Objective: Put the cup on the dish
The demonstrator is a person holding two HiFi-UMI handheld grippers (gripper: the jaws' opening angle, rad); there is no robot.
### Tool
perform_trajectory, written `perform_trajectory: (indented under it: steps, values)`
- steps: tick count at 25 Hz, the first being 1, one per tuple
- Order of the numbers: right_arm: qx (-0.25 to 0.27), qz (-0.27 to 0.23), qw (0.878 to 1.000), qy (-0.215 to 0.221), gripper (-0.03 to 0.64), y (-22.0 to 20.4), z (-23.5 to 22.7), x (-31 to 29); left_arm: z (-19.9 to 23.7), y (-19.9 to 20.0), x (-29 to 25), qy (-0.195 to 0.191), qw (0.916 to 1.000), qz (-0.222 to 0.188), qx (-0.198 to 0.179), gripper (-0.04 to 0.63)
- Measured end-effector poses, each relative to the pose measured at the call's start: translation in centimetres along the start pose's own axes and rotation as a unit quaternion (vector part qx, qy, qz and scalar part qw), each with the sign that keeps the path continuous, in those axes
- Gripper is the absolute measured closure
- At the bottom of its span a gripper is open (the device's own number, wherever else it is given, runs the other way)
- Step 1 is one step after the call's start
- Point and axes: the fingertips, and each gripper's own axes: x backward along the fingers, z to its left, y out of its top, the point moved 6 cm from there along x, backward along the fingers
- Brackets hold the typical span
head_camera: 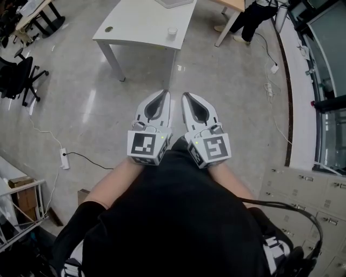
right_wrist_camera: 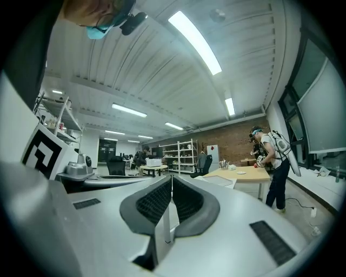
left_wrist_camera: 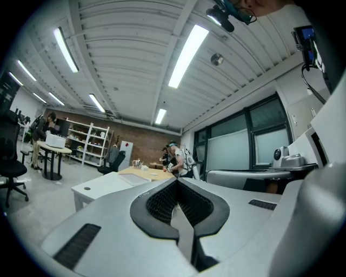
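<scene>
- Step-wise this looks like the very start. The person is standing back from the white worktop (head_camera: 141, 24) and nothing has been picked up yet.
- The left gripper (head_camera: 164, 93) is closed with nothing in it. Its own view shows the pads meeting at the tips and only the room beyond.
- Same story for the right gripper (head_camera: 187, 95): jaws together, holding nothing. The two sit side by side, close in to the body and pointing level at the worktop.
- The cup (head_camera: 172, 31) is a small pale thing on the far worktop, near its right near corner and well apart from both grippers.
- I can't pin down the dish. There's a flat grey thing (head_camera: 174, 2) at the far side of the worktop, cut off by the frame, and that might be it. The little round spot (head_camera: 108, 29) on the left looks more like a cable hole.
- My guess for the next move: walk up, open one gripper and come at the cup level.
- The cup sits close to two edges, so a clumsy nudge could tip it off.
- The floor (head_camera: 108, 108) straight ahead is open. There's a power strip (head_camera: 64, 158) with its cable on the left, an office chair (head_camera: 19, 76) far left and cabinets (head_camera: 308, 184) on the right.
</scene>
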Motion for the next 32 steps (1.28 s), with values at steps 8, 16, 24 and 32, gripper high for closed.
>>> perform_trajectory:
  steps: [8, 16, 24, 32]
  values:
    - [0.007, 0.017, 0.999, 0.043, 0.604, -0.3, 1.9, -0.6, 0.9, -0.5, 0.4, 0.01, 0.9999, 0.008, -0.002, 0.589]
    - [-0.008, 0.008, 1.0, 0.029, 0.604, -0.9, -0.1, -2.6, 1.6, -1.3, -2.0, 0.006, 0.9998, 0.021, -0.004, 0.589]
    - [-0.001, 0.01, 1.0, 0.016, 0.604, -1.8, -4.9, -6.2, 2.3, -1.8, -7.5, 0.0, 0.9987, 0.05, -0.007, 0.589]
    - [-0.037, -0.019, 0.998, 0.046, 0.604, -2.0, -10.4, -12.2, 4.7, -2.3, -14.7, 0.01, 0.9987, 0.05, -0.002, 0.589]
